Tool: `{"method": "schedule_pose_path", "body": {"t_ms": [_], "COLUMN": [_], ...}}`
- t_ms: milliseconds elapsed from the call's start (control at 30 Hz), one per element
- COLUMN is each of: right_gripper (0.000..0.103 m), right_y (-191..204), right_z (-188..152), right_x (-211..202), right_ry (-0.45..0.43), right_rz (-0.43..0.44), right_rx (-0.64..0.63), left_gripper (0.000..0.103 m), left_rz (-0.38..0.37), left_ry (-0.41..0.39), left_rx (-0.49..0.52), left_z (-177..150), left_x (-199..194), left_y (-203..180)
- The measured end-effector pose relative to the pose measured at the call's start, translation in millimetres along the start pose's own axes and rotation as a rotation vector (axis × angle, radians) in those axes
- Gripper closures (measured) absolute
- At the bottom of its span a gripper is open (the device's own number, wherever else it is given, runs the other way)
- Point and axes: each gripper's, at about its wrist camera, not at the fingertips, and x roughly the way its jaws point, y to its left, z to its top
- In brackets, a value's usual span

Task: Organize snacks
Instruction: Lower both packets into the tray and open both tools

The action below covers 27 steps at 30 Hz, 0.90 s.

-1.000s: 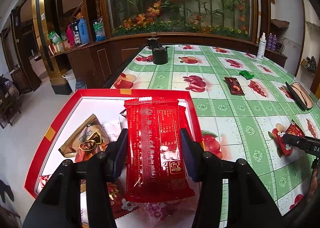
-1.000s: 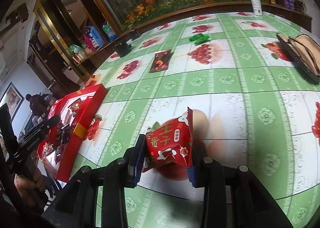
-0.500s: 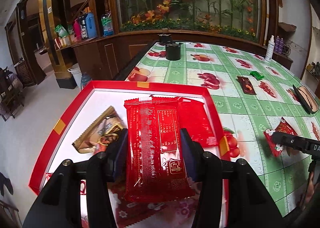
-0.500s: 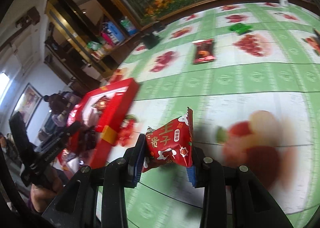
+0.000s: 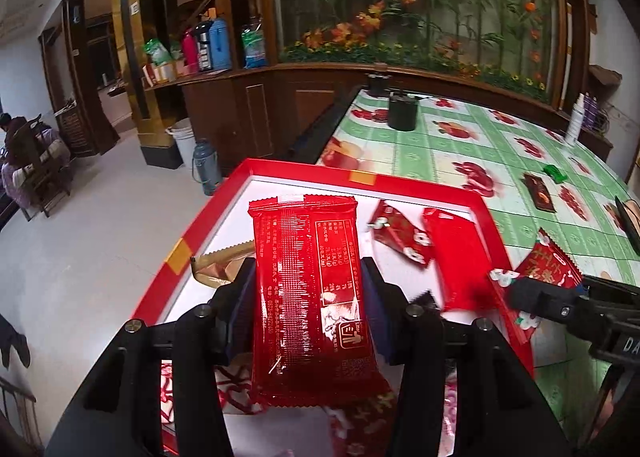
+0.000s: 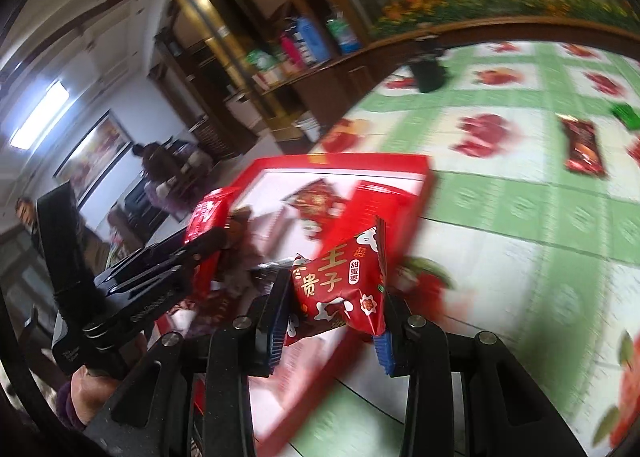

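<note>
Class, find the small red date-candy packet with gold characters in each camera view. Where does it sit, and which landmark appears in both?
Left wrist view: date-candy packet at right edge, clamped in the right tool.
Right wrist view: packet at centre, between the tool's fingers.
Shared landmark: red tray.

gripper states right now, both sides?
Left gripper: closed on the flat red snack packet, over the red tray.
Right gripper: closed on the small red pouch.
</note>
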Motion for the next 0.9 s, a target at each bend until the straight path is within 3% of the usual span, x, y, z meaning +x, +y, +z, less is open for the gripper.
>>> {"method": "schedule_pose_path", "body": {"t_ms": [167, 333, 600, 900], "right_gripper": [0.066, 0.066, 0.066, 0.066], "right_y": [20, 46, 63, 62], "right_z": [12, 20, 25, 25], "right_x": [23, 43, 58, 65], "right_ry": [0.029, 0.048, 0.056, 0.058], "right_rz": [-0.039, -0.170, -0.299, -0.355], "right_rx": [-0.075, -0.195, -0.289, -0.309], "left_gripper": [0.054, 0.054, 0.054, 0.054], "left_rz": [0.012, 0.016, 0.029, 0.033], "left_ry": [0.003, 0.006, 0.005, 0.006], "left_rx": [0.003, 0.010, 0.015, 0.024], "left_z": [0, 1, 1, 0], "left_x": [5, 8, 10, 11], "left_y": [4, 5, 8, 7]}}
